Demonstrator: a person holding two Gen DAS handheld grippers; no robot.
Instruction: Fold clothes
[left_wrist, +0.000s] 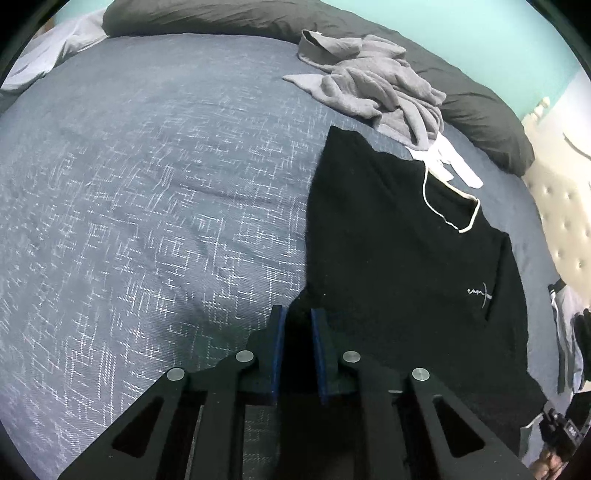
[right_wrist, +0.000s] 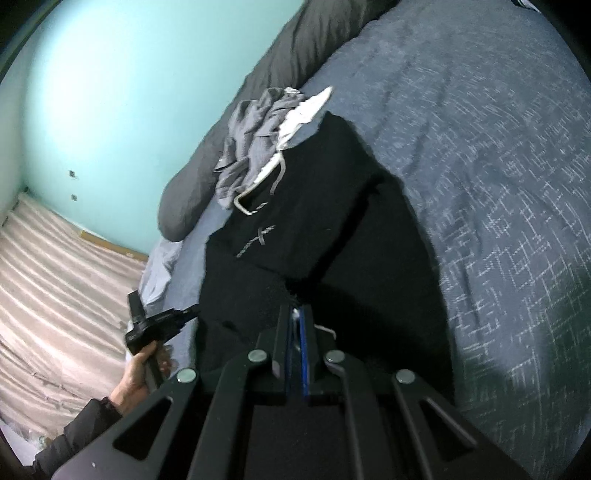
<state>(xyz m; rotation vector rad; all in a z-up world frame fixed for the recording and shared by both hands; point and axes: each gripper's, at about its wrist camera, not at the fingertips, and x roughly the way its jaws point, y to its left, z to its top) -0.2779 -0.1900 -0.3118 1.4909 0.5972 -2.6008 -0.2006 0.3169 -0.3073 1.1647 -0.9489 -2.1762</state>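
Note:
A black T-shirt (left_wrist: 399, 258) with a white-edged collar and a small white logo lies partly folded on the blue patterned bedspread (left_wrist: 147, 203). My left gripper (left_wrist: 297, 314) is shut on the shirt's edge, with black cloth between its blue pads. In the right wrist view the same black shirt (right_wrist: 314, 206) lies ahead, one side folded over. My right gripper (right_wrist: 297, 310) is shut on the shirt's hem, with a bit of white label showing between the pads.
A crumpled grey garment (left_wrist: 376, 85) and a white cloth (left_wrist: 454, 162) lie beyond the shirt's collar. Dark grey pillows (left_wrist: 229, 18) line the head of the bed. A tufted headboard (left_wrist: 569, 214) and the teal wall (right_wrist: 110, 92) stand behind.

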